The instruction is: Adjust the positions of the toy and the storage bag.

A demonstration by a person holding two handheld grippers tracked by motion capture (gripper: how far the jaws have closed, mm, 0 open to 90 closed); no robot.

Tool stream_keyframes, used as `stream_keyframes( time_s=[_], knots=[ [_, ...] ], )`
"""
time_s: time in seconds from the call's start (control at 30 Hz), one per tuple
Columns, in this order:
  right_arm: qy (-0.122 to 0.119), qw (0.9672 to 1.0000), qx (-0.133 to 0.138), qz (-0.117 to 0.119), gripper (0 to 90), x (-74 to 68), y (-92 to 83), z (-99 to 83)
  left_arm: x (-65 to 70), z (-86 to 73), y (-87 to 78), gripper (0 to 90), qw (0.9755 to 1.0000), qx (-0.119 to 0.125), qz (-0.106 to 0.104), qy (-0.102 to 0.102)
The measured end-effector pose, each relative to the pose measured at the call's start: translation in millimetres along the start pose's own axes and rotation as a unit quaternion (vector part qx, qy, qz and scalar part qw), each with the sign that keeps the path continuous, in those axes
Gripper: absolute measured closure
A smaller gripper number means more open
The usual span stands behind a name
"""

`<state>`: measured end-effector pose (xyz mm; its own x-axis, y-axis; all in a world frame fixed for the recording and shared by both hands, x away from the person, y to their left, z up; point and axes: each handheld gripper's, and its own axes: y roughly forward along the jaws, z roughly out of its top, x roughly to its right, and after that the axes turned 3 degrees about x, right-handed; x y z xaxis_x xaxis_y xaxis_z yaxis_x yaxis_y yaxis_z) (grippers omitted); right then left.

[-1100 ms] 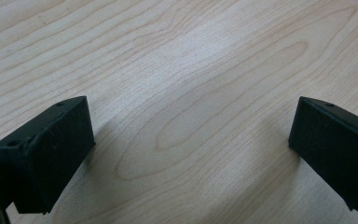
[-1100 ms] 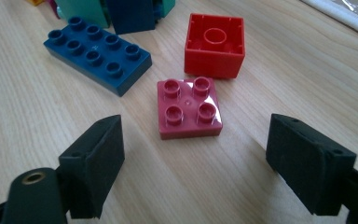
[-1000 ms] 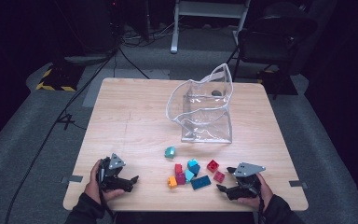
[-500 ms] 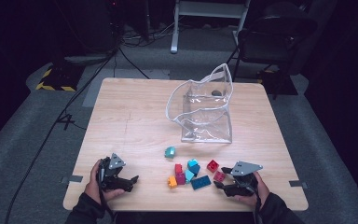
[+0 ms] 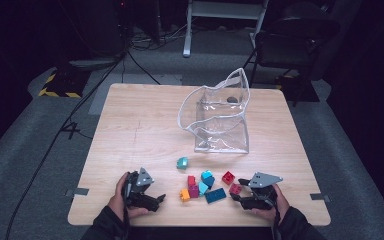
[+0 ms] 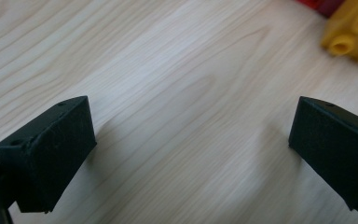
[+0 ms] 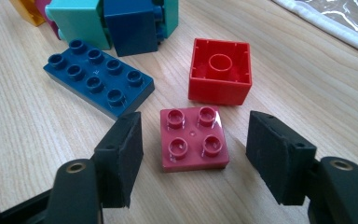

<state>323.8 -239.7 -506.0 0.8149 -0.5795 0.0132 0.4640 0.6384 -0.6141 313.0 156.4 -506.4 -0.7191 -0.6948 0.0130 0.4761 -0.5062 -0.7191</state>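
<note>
The right hand-held gripper [image 7: 193, 158] sits low at the bench's near edge with the dark red square brick [image 7: 193, 138] lying right between its jaws, studs up, flat on the wood; the jaws have just been closing in from wide, but there's a visible gap on both sides, so it's straddling the brick, not pinching it yet. The brick is square, so no long axis to fuss over; its sides line up pretty well with the pads, and I'd guess a straight squeeze does it. It's clearly the right hand's job; in the high view that brick [image 5: 235, 188] is just beside the right hand-held gripper [image 5: 240, 196], while the left hand-held gripper [image 5: 158, 199] is on the other side of the pile.

Stuff crowding it: a bright red brick [image 7: 220, 71] lying hollow side up just beyond it, close but apart; a dark blue flat plate [image 7: 98, 77] off to the left of that view, its near corner not far from the left jaw, probably the thing to avoid nudging; teal and navy bricks [image 7: 114, 21] stacked behind.

Left hand-held gripper [image 6: 186, 140] is wide open over bare bench [image 6: 168, 70], nothing between the jaws; a yellow brick [image 6: 352, 32] sits off at the top corner. The clear plastic bag [image 5: 220, 117] stands open farther back on the bench, well apart from the bricks.
</note>
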Motion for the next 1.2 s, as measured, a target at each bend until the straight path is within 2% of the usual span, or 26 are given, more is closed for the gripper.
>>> stream_keyframes(
  time_s=[0.2, 0.47, 0.73, 1.03, 1.2],
  knots=[
    [0.007, 0.9999, -0.001, -0.013, 28.4, 1.1, -1.8, -2.3, 25.7, 23.2, 22.5, 0.5, 0.9995, -0.002, -0.023, 0.023],
    [-0.004, 0.9998, -0.002, -0.021, 26.7, 2.1, -7.2, -5.8, 28.3, 41.6, 39.6, 0.4, 0.9998, -0.003, -0.015, 0.015],
    [0.01, 0.9993, -0.002, -0.035, 26.9, 13.3, -13.6, -10.8, 33.2, 58.6, 56.3, 0.4, 0.9999, -0.001, -0.012, 0.012],
    [0.004, 0.9993, -0.003, -0.037, 26.9, 16.2, -15.6, -11.8, 41.9, 81.1, 77.5, 0.6, 0.9994, -0.004, -0.023, 0.025],
    [0.025, 0.9989, 0.001, -0.041, 27.9, 27.6, -21.9, -16.5, 56.6, 96.9, 92.3, 3.8, 0.9985, 0.0, -0.038, 0.039]
  ],
)
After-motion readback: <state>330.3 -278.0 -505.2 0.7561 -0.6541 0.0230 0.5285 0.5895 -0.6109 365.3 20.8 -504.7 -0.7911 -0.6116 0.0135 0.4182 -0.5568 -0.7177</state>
